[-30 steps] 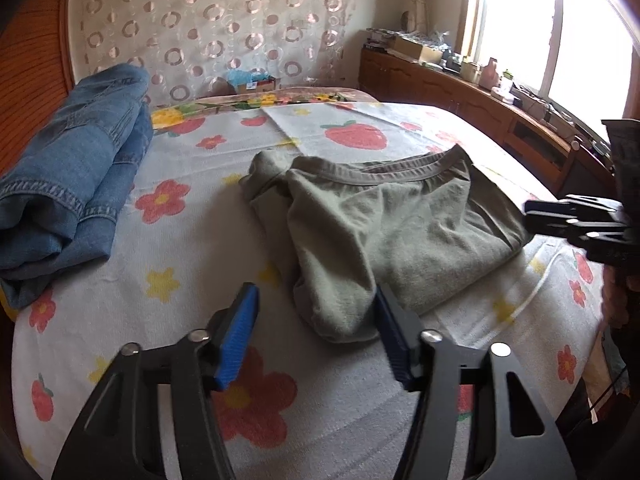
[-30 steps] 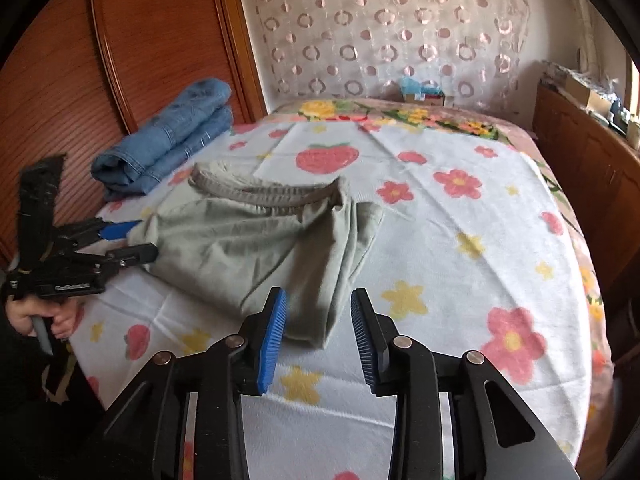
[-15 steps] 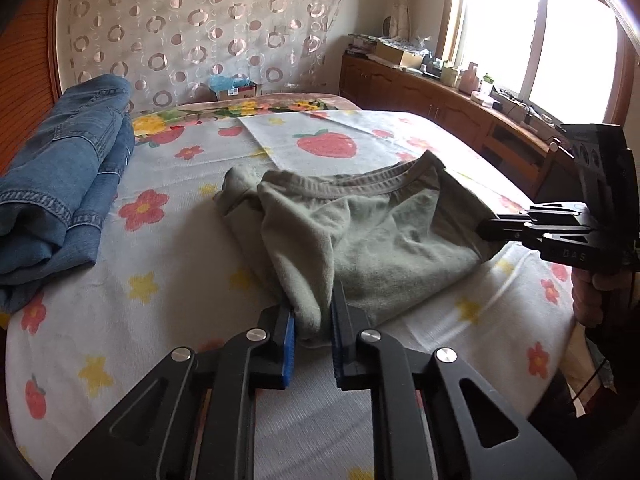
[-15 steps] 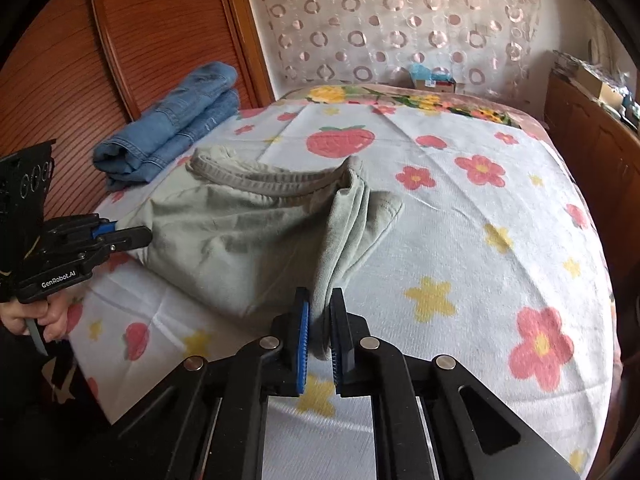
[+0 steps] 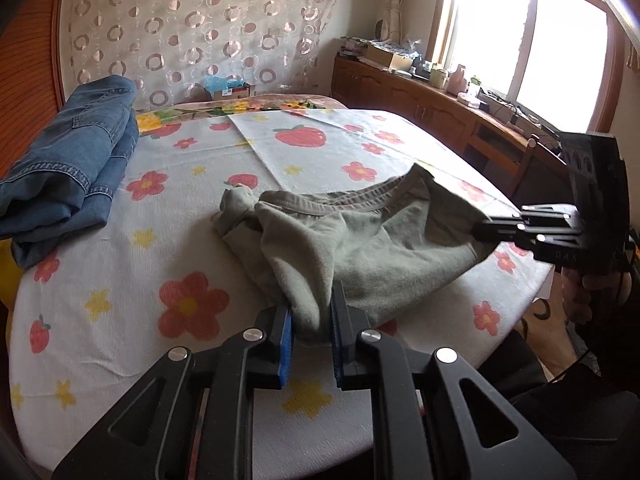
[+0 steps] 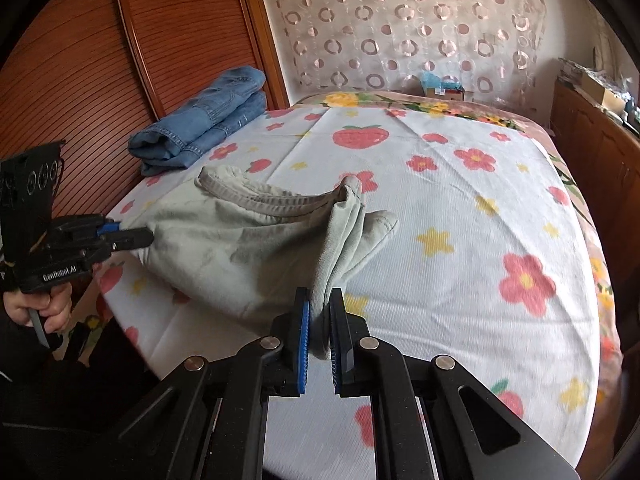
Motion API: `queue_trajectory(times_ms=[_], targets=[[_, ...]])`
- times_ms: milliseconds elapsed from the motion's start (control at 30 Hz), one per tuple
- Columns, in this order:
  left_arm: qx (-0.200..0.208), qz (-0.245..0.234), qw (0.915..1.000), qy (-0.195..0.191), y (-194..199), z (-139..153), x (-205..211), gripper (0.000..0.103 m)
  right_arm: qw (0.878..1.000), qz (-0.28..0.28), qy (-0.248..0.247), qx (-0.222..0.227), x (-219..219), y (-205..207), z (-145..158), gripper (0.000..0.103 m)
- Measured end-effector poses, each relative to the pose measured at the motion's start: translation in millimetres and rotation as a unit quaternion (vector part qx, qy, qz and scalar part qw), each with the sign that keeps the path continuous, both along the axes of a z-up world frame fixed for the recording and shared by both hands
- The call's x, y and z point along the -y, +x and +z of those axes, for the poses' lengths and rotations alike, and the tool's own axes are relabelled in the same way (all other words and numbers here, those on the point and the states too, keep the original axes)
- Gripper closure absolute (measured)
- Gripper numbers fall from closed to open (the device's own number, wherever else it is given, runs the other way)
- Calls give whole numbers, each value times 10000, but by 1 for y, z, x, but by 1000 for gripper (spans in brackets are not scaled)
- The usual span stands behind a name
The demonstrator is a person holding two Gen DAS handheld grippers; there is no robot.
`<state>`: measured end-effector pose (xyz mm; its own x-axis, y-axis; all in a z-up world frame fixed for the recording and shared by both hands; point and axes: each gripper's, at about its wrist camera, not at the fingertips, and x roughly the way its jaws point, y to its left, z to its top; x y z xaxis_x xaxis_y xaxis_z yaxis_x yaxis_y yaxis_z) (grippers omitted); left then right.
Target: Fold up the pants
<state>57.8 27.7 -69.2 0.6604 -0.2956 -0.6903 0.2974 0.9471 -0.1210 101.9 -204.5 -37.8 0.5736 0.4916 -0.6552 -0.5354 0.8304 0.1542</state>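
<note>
Left wrist view: your jaws on both grippers clamp the soft, limp pants (image 5: pixel 360 236); grip bunched near corners.

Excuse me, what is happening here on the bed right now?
A person is folding grey-green pants on a bed with a flower-print sheet, using a handheld gripper in each hand. The left gripper and the right gripper are each shut on one near corner of the pants, and those corners are lifted off the sheet. The waistband end lies farther away. Folded blue jeans sit apart, near the wooden headboard.
</note>
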Motion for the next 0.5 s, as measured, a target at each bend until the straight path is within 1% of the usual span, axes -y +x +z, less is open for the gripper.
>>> queue_trajectory(times_ms=[33,100,200,233,267,300,367,467,500], targets=[[-4,6,10000,6,0,0,0,85,10000,-3,1,-15,0,0,-1,94],[-32,48,10000,39,2,0,0,84,10000,-22,-8,-32,0,-1,-2,94],[-50,31,10000,18,2,0,-2,78,10000,-50,-19,-69,1,-2,-2,94],[-45,52,10000,42,2,0,-3,71,9999,-75,-9,-68,2,-4,-1,94],[-21,115,9999,75,3,1,-5,66,9999,-102,4,-78,4,-5,0,94],[-2,144,9999,73,4,1,-6,56,9999,-136,-2,-74,6,-6,1,94],[18,192,9998,62,6,2,-9,55,9998,-195,-24,-35,8,-9,4,94],[70,287,9994,193,14,5,-11,52,9996,-261,-37,42,10,-12,9,94],[79,299,9993,201,17,5,-11,51,9996,-271,-42,68,11,-13,10,92]])
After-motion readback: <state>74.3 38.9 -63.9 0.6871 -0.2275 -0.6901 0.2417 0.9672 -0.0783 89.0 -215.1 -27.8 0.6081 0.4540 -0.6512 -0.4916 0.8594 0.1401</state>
